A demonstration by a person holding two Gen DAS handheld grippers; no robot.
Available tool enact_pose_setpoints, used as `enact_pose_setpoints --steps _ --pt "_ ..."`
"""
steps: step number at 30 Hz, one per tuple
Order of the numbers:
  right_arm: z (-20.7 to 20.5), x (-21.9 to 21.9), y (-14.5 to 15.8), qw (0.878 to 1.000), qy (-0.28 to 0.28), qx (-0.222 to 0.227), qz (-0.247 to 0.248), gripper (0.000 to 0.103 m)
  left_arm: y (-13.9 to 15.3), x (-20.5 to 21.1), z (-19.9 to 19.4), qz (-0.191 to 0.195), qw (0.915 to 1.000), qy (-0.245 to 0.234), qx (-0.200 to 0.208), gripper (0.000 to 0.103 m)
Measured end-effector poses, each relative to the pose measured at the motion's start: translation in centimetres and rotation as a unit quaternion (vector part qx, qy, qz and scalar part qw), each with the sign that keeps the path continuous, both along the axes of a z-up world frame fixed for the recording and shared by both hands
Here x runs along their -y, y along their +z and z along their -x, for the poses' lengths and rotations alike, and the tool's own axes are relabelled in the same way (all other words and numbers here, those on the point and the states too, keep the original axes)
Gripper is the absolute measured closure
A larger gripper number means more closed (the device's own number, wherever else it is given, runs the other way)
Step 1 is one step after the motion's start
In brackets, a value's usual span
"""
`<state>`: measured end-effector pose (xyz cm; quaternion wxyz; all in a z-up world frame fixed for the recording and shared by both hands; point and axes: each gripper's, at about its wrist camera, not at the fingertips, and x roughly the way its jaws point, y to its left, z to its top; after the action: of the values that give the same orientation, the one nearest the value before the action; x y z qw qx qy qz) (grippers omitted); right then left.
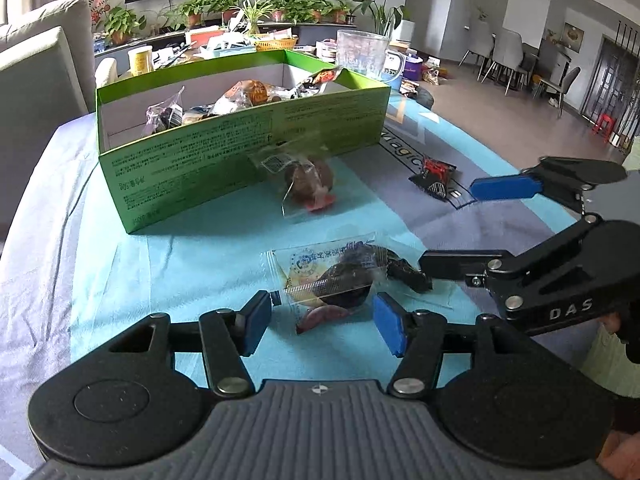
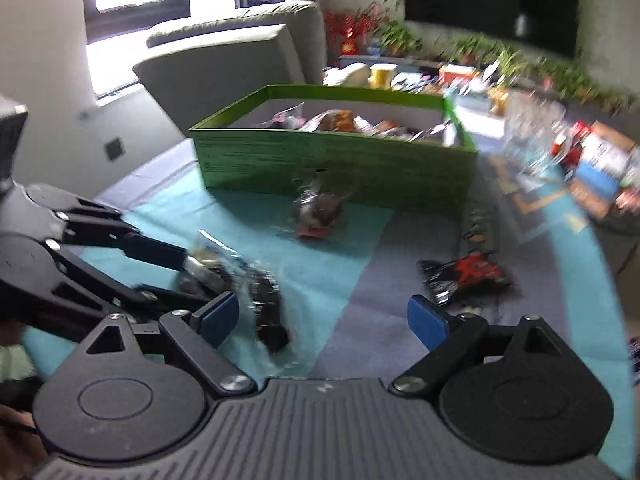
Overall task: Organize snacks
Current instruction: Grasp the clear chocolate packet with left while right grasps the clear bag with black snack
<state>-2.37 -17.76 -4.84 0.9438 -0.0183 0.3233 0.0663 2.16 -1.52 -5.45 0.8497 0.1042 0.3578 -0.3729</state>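
Snacks are partly gathered: the green box (image 1: pixel 224 152) stands on the worktop (image 1: pixel 192 248) well ahead of both tongs, with several packets already inside it, and three more lie loose in front of it. A clear packet with a brown snack (image 1: pixel 308 184) lies just before the box wall, beyond the left tongs (image 1: pixel 322 322). A clear packet with a dark snack (image 1: pixel 336 276) lies just ahead of the left tongs, which stand fairly wide with nothing pressed between the pads. A small black and red packet (image 2: pixel 466 274) lies just ahead of the right tongs (image 2: pixel 324 322), also fairly wide and empty. The risks, as I judge them: the slippery film may slide from the pads, the two tongs stand close and could knock together, and a packet lifted low could catch the box wall
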Motion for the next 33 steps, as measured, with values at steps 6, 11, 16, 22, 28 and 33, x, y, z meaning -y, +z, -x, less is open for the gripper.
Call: enact_pose_setpoints --steps 6,11,16,22,28,33 --pt "0.1 0.2 -0.9 0.995 -0.061 0.023 0.078 0.058 0.1 -0.2 0.1 0.001 1.0000 0.003 -0.004 0.049" --pt "0.2 0.7 -1.5 0.997 -0.043 0.008 0.062 0.058 0.6 -1.0 -0.1 0.004 0.9998 0.020 -0.002 0.049" --pt "0.1 -0.4 -1.4 0.999 0.000 0.014 0.049 0.059 1.3 -1.9 -0.8 0.030 0.9987 0.038 -0.013 0.049" --pt "-0.9 -1.4 -2.0 0.999 0.016 -0.012 0.028 0.059 0.8 -0.1 -1.2 0.025 0.9987 0.038 -0.022 0.043" --pt "-1.4 -1.6 -2.0 0.999 0.015 -0.011 0.027 0.059 -0.2 1.0 -1.7 0.015 0.9978 0.056 -0.034 0.036" --pt "-1.8 -1.2 -2.1 1.000 0.012 -0.015 -0.002 0.060 -0.1 0.8 -1.7 0.018 0.9974 0.063 -0.031 0.041"
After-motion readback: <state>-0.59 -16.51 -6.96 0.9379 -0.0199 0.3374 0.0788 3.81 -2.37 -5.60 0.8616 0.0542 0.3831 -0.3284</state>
